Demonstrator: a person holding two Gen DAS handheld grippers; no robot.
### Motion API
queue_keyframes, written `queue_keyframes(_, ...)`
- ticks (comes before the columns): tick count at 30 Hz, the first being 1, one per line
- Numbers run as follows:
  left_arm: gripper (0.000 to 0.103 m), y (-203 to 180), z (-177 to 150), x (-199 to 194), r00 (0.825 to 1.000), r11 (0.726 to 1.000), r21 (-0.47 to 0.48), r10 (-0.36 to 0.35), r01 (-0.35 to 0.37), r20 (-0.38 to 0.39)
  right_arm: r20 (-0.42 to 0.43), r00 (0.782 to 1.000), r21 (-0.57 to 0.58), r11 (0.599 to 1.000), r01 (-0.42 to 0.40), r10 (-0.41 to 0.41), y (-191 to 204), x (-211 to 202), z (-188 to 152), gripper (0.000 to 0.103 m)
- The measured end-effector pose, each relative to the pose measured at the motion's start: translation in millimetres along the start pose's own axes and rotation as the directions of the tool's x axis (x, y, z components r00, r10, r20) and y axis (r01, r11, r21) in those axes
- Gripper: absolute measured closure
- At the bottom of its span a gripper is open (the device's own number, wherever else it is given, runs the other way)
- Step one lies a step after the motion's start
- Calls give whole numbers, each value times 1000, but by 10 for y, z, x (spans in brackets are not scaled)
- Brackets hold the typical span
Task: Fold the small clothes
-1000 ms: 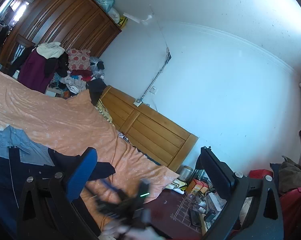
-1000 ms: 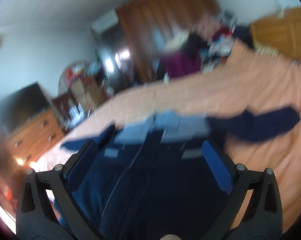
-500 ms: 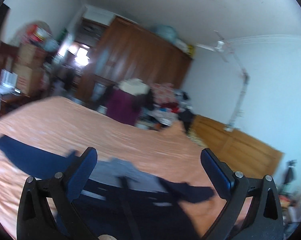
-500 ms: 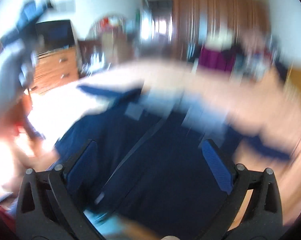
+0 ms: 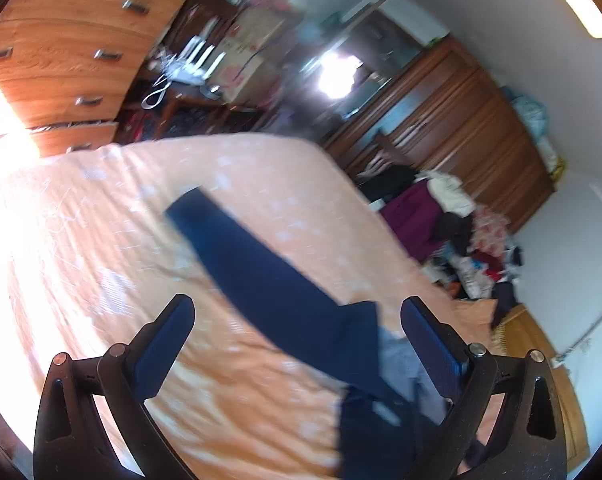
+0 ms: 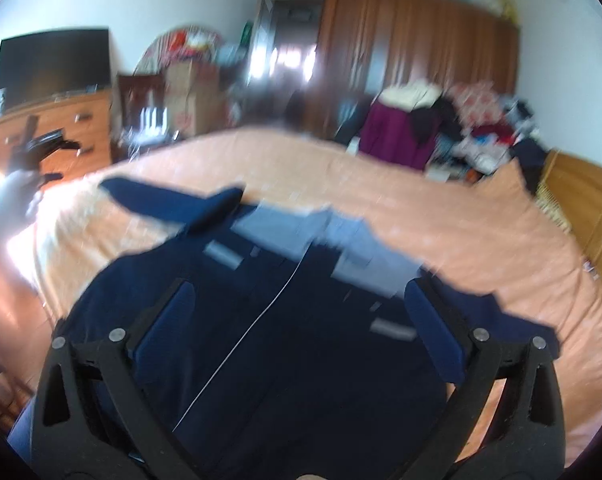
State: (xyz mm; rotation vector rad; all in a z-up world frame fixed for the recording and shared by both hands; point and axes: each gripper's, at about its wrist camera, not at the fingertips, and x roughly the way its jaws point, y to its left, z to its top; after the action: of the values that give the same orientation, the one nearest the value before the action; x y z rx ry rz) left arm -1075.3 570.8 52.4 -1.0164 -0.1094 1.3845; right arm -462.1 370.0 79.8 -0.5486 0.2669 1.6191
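Jacket [image 6: 285, 320], dark navy with a grey-blue collar, lies spread flat on the orange bedsheet [image 6: 441, 216], front up, zipper line running down its middle. Right gripper [image 6: 297, 336] hangs just above the jacket body, both blue-padded fingers [image 6: 163, 332] spread wide apart, nothing between them, so it is released. One sleeve [image 6: 169, 198] stretches out ahead and to the left of this gripper, the other sleeve lies off to its right past the right finger. Collar sits straight ahead of the fingertips

Left gripper [image 5: 297, 348] is also spread wide and empty, hovering over the bedsheet [image 5: 101, 248]. In its view the long navy sleeve [image 5: 257, 272] runs diagonally from far ahead-left down between the fingers, and the jacket [image 5: 381, 420] body with its grey collar lies under the right finger [image 5: 433, 356]. Whether that finger touches the cloth, cannot tell, view is blurred

Beyond the bed: wooden dresser [image 5: 61, 48] ahead-left of the left gripper, dark wardrobe [image 6: 413, 40] straight ahead of the right gripper, a heap of clothes [image 6: 413, 128] in front of it. Left gripper also shows small and blurred at the far left of the right view
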Motion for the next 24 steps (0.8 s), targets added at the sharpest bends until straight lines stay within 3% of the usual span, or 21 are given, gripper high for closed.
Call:
queue_keyframes(4, 3, 210, -12, 734, 988, 995, 12, 96, -95, -123, -93, 994, 45, 998, -46, 50, -11, 209, -2, 0)
queue_keyframes(5, 6, 267, 4, 910, 984, 994, 10, 106, -106, -140, -111, 992, 61, 997, -56, 63, -3, 314, 11, 0)
queue_keyframes(8, 38, 455, 128, 1306, 969, 985, 1, 172, -175, -175, -135, 987, 82, 993, -79, 90, 13, 488, 76, 0)
queue_keyframes(11, 43, 622, 219, 1699, 945, 969, 0, 241, -247, -220, -142, 984, 83, 992, -99, 110, 78, 685, 161, 0)
queue_keyframes(13, 47, 706, 257, 1893, 940, 963, -8, 262, -271, -219, -143, 981, 82, 990, -117, 128, 128, 786, 210, 0)
queue_keyframes(17, 47, 725, 306, 2137, 944, 960, -11, 271, -278, -189, -148, 977, 81, 986, -144, 155, 198, 921, 220, 0)
queue_keyframes(19, 51, 719, 327, 2226, 948, 962, -7, 267, -272, -171, -157, 972, 100, 982, -163, 177, 180, 968, 190, 2)
queue_keyframes(20, 60, 711, 345, 2252, 953, 966, -1, 255, -258, -163, -160, 969, 120, 978, -171, 189, 149, 984, 179, 3)
queue_keyframes(21, 73, 662, 360, 2279, 962, 973, 2, 227, -229, -152, -164, 964, 159, 970, -181, 207, 74, 1004, 160, 9)
queue_keyframes(24, 78, 138, 450, 2239, 987, 994, 72, 93, -84, -127, -187, 946, 275, 939, -209, 265, -201, 1109, 100, 30)
